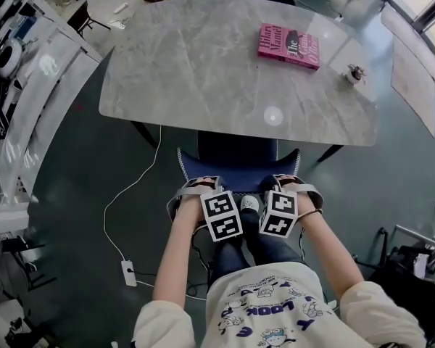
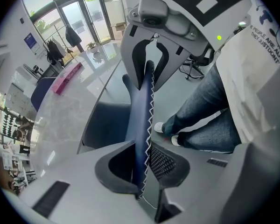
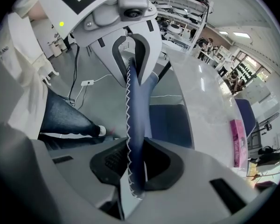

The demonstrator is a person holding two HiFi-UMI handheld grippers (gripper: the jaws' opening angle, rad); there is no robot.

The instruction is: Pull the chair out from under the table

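A person stands at the near side of a grey marble-patterned table, gripping the back of a dark blue upholstered chair with white zigzag stitching with both hand-held tools. From the head view the seat lies partly under the table's near edge, between the dark table legs. It faces the table, and the backrest is on the person's side. The top edge of the backrest runs left to right, parallel to that table edge. In this view the square-marked cubes cover the jaws of the left gripper and the right gripper. The gripper views supply the grip. The left gripper has its jaws pressed on either side of the stitched backrest edge. The right gripper is clamped on the same edge from the other end. In each gripper view the edge runs straight away from the camera to the opposite tool. These views also show the person's blue jeans and a white shoe just behind the chair. Only the head view shows the whole tabletop, with a pink book lying flat towards the far right. A white power strip lies on the grey floor to the person's left.
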